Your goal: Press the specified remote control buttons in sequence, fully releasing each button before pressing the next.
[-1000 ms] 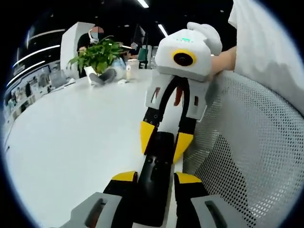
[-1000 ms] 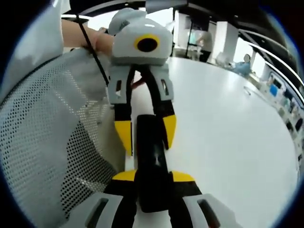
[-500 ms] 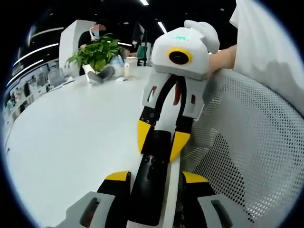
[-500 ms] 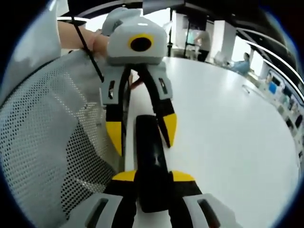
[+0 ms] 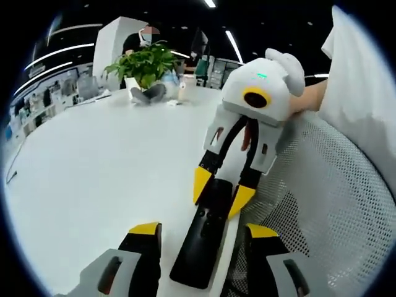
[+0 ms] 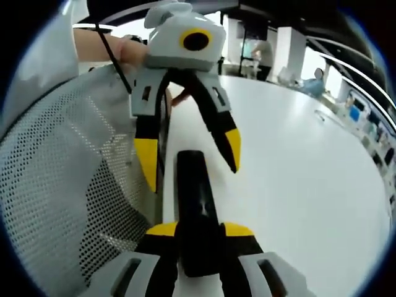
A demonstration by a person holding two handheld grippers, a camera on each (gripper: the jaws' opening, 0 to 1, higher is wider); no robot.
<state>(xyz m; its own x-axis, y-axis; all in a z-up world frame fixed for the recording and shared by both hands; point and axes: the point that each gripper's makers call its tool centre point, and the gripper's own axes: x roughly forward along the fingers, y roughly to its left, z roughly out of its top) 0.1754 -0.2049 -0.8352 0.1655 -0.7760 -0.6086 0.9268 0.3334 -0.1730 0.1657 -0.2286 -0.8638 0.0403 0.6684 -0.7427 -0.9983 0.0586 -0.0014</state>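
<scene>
A black remote control (image 5: 201, 253) lies lengthwise on the white table (image 5: 93, 161). In the left gripper view my left gripper (image 5: 204, 230) is open, its yellow-tipped jaws standing wide on either side of the remote's near end with gaps on both sides. The right gripper (image 5: 221, 193) comes in from the upper right and is shut on the remote's far end. In the right gripper view my right gripper (image 6: 200, 230) clamps the remote (image 6: 193, 185), and the left gripper (image 6: 190, 159) faces it with jaws spread, not touching the remote.
A white mesh chair back (image 5: 322, 210) stands close beside the remote, also seen as the mesh chair back (image 6: 55, 185). A potted plant (image 5: 145, 65) and small items sit at the table's far edge. The person's white sleeve (image 5: 365, 93) hangs at the right.
The left gripper, shut on the remote a second ago, has opened wide and let go of it. The right gripper has kept its hold.
</scene>
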